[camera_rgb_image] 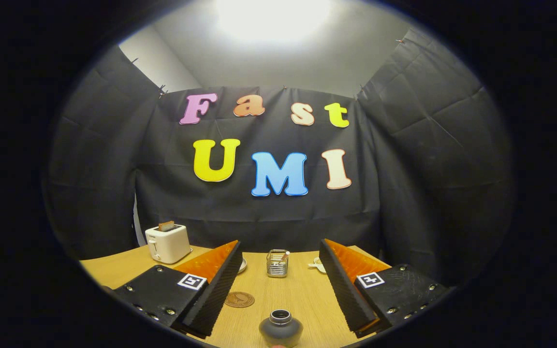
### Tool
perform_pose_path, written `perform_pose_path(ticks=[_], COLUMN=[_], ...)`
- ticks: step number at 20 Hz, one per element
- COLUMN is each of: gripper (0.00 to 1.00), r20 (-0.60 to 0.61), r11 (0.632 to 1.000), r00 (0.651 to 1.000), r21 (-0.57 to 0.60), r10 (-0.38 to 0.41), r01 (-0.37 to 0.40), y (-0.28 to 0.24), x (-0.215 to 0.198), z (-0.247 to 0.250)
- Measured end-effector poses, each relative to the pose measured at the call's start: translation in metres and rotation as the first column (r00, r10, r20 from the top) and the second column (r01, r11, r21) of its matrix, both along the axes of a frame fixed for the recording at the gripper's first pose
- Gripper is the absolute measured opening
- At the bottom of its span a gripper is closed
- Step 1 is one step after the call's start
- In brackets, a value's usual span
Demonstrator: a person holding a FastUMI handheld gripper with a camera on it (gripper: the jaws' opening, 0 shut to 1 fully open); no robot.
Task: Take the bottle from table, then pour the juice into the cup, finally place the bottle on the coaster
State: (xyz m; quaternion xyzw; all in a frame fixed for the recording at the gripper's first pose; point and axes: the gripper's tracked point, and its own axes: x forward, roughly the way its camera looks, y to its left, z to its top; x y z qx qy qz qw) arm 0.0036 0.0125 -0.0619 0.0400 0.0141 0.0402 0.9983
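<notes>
- At the far left corner of the table (114,270) stands a white toaster (168,243) with a slice of bread in its slot; it is well apart from the work.
- The round brown coaster (239,299) lies flat on the wood just beside the left finger, a little ahead of the bottle.
- The dark bottle (281,328) stands upright at the near edge of the table, between the two fingers but touching neither; its mouth looks open.
- The gripper (281,295) is spread wide and holds nothing.
- The glass cup (277,263) stands beyond the fingers, in the middle of the table.
- A small white thing (318,264) sits near the far right edge, half hidden by the right finger; I cannot tell what it is.
- I judge the step is the grasp: centre the fingers on the bottle's round body, keep it upright, and close evenly.
- The wood between bottle and cup is free, so the pouring path seems open; the near edge is very close.
</notes>
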Motion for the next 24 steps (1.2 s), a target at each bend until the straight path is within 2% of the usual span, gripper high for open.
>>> perform_pose_path(ticks=[11, 19, 24], gripper=[0.97, 0.98, 0.98], r20=[-0.136, -0.219, -0.287], r11=[1.000, 0.998, 0.997], r00=[0.991, 0.974, 0.956], r21=[0.019, -0.031, -0.020], r10=[0.016, 0.053, 0.065], r01=[-0.013, -0.061, -0.074], y=[0.001, 0.008, 0.010], x=[0.003, -0.008, -0.018], z=[-0.076, -0.122, -0.153])
